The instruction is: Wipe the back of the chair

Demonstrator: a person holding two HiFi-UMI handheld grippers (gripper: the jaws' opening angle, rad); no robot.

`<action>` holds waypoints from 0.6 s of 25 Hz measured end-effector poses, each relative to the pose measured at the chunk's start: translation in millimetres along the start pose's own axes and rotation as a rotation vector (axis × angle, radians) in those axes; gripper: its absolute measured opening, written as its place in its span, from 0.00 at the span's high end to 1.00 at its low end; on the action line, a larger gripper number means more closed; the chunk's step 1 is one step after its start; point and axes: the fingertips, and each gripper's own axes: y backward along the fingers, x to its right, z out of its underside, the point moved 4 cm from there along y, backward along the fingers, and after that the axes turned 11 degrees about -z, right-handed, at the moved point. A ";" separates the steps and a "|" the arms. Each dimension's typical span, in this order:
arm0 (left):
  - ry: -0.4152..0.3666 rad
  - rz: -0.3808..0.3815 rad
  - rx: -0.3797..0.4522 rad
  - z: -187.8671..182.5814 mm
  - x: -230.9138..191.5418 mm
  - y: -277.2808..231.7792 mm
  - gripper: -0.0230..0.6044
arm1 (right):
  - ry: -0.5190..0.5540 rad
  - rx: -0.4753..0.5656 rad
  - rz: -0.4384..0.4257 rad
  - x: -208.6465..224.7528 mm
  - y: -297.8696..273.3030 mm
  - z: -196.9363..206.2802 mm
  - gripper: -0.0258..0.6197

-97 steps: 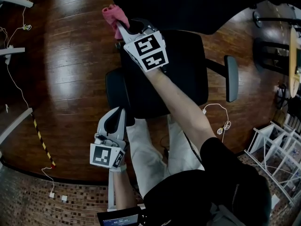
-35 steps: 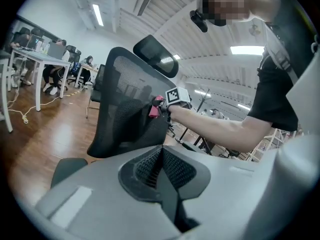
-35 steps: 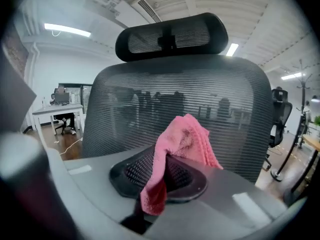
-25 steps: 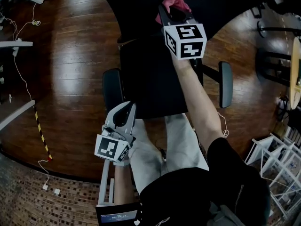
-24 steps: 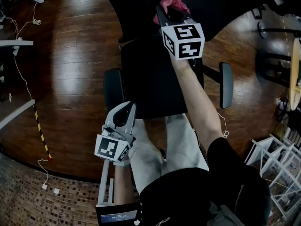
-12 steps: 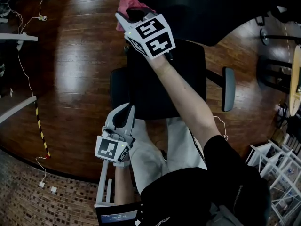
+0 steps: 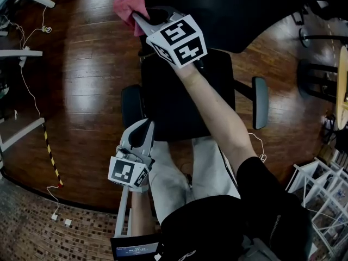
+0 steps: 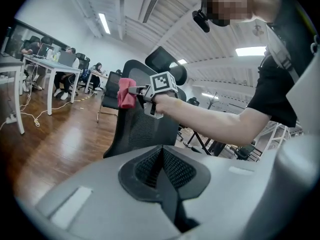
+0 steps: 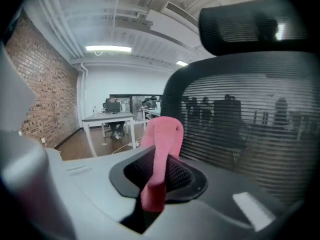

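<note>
A black mesh office chair (image 7: 185, 97) stands on the wood floor, its backrest (image 9: 250, 114) filling the right of the right gripper view. My right gripper (image 7: 142, 22) is shut on a pink cloth (image 7: 129, 7), (image 9: 160, 149), held at the left edge of the chair back (image 8: 142, 129). The cloth (image 8: 126, 92) also shows in the left gripper view against the backrest edge. My left gripper (image 7: 137, 137) hangs low near the seat's front left corner, jaws together with nothing between them.
Armrests (image 7: 261, 102) stick out on both sides of the seat. White desk legs (image 7: 22, 129) and cables (image 7: 27, 64) lie on the floor at left. Another chair base (image 7: 321, 42) and a white rack (image 7: 326, 189) stand at right. People sit at desks (image 8: 50, 66) far behind.
My right gripper with the pink cloth has swept from the middle of the chair back leftward to its left edge. The left gripper has stayed where it was.
</note>
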 end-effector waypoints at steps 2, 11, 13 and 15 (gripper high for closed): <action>-0.008 0.021 -0.012 0.3 8.0 -10.1 0.98 | -0.023 0.008 0.039 19.2 20.7 7.2 0.89; -0.075 0.113 -0.032 -11.9 53.7 -60.7 0.98 | -0.027 0.008 0.154 72.5 103.0 26.6 0.89; -0.094 0.129 -0.027 -20.1 62.5 -72.1 0.98 | -0.037 0.009 0.176 83.0 120.6 31.9 0.89; -0.117 0.150 -0.020 -29.0 73.4 -85.7 0.98 | -0.043 0.009 0.198 95.5 139.7 36.4 0.89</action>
